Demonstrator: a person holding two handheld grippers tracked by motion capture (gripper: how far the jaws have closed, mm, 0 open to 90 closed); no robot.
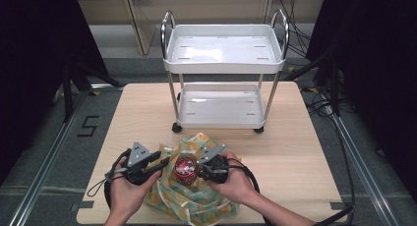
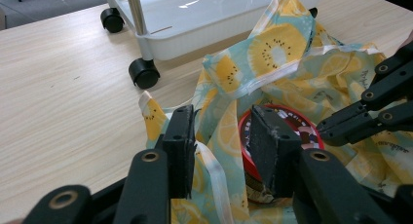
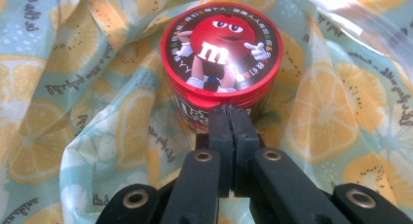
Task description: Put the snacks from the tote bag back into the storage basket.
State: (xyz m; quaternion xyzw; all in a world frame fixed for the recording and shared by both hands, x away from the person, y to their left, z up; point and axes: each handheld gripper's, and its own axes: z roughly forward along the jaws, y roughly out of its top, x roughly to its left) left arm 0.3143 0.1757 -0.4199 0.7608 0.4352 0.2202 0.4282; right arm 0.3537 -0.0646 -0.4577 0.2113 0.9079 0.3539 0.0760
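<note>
1. Sitting upright on the lemon-print cloth (image 1: 192, 199) at the near edge of the table (image 1: 295, 137) is a red-lidded candy tub (image 1: 185, 170), right between both grippers.
2. Left gripper (image 2: 225, 151) has its jaws partly open, a fold of cloth and its white strap between them, one jaw against the tub's lid. Can't tell if it's really pinching.
3. Right gripper (image 3: 228, 121) is shut tight with nothing in it, tips just touching the tub's side under the lid.
4. White cart (image 1: 223, 54) stands well behind.
</note>
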